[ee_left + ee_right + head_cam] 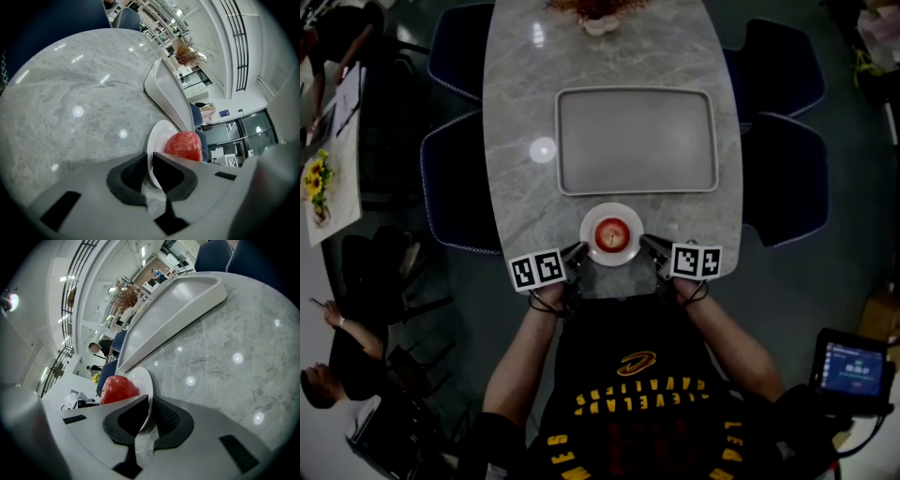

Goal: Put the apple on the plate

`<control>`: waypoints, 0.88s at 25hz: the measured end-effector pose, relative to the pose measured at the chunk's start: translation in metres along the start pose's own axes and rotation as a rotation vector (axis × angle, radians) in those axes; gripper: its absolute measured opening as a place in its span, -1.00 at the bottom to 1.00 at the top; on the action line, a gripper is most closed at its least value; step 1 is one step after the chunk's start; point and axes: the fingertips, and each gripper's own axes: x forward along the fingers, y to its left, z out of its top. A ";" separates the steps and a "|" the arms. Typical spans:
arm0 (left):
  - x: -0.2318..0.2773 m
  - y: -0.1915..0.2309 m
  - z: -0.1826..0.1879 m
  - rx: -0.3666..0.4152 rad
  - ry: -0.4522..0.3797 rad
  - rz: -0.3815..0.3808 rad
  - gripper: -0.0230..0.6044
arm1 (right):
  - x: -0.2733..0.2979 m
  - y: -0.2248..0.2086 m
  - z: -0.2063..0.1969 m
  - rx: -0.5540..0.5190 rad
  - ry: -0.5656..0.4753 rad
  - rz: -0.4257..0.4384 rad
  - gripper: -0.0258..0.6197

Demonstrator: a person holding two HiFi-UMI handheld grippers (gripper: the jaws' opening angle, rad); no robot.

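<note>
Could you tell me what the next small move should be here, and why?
Probably lift both tongs together, slowly and evenly. The left tongs and right tongs are each shut on opposite rims of the white plate, with the apple sitting on it; an uneven lift could tilt it and roll the apple off.

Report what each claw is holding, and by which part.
Both hold the white plate by its rim: the left claw on its left edge, the right claw on its right edge. The apple lies on it, ungripped.
</note>
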 end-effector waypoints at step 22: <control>-0.006 -0.046 0.025 0.052 -0.036 -0.109 -0.83 | -0.022 0.009 0.031 0.045 -0.107 0.052 -0.81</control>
